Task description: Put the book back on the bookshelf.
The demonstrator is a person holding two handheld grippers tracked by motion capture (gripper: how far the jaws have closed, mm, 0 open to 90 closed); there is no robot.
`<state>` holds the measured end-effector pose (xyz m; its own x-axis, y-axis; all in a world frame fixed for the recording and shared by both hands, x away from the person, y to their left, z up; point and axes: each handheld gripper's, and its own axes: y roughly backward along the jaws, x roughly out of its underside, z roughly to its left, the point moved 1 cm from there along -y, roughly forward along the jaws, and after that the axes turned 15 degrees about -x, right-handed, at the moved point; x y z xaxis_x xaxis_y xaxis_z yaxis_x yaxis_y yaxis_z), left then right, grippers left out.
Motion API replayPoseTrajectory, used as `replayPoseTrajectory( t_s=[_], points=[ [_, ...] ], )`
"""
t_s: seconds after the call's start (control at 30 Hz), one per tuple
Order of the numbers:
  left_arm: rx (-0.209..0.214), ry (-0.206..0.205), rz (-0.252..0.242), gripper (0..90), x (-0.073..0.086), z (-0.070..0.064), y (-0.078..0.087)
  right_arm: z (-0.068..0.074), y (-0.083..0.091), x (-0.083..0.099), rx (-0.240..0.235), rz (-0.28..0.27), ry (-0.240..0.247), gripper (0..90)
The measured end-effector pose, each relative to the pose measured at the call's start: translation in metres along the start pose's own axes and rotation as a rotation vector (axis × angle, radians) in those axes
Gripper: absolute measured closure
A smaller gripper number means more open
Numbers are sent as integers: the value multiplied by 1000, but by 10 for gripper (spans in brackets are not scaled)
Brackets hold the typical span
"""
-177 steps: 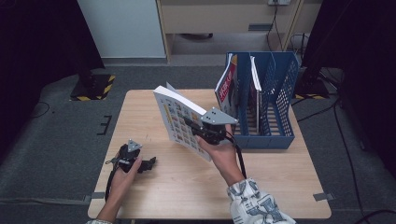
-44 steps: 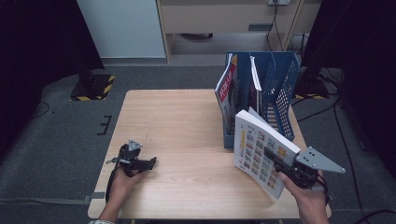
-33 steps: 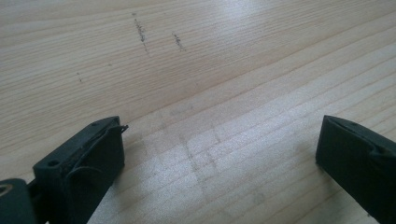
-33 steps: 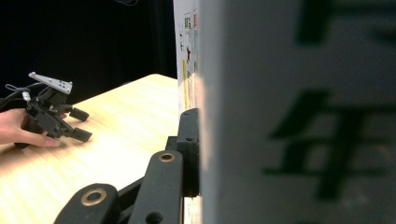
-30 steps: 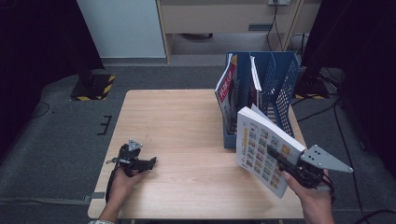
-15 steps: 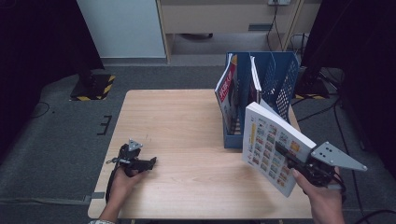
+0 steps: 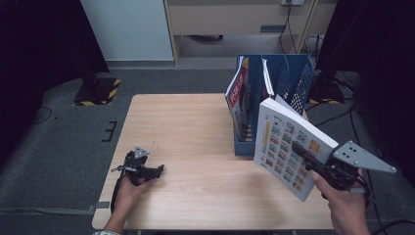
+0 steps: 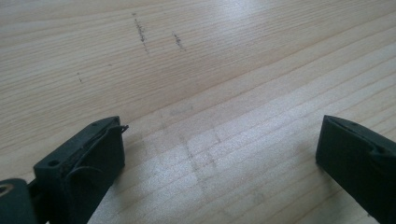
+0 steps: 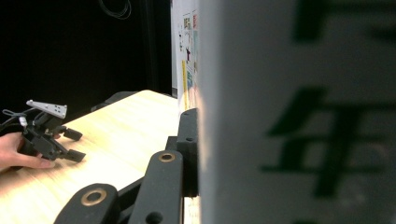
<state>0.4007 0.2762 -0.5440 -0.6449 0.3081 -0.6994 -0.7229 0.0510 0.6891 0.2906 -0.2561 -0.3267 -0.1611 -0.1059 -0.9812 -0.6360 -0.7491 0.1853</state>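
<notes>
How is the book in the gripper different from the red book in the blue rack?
The held book hangs tilted in the air, clamped by the right gripper; the red book leans inside the blue rack. The held book's cover is white with small coloured pictures; the other's is mostly red. Both are thin softcovers.

The table (image 7: 195,127) is pale matt wood with fine grain, the book (image 7: 286,147) glossy printed paper, the file rack (image 7: 293,78) blue plastic.
</notes>
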Motion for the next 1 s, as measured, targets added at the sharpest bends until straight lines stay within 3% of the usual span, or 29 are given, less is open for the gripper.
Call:
replayPoseTrajectory(
  t_s=[0.67,1.0],
  points=[
    [0,0,0,3,0,0,0,-6,-8,-28,32,4,19,739],
    [0,0,0,3,0,0,0,-16,-9,-37,66,1,14,739]
  ],
)
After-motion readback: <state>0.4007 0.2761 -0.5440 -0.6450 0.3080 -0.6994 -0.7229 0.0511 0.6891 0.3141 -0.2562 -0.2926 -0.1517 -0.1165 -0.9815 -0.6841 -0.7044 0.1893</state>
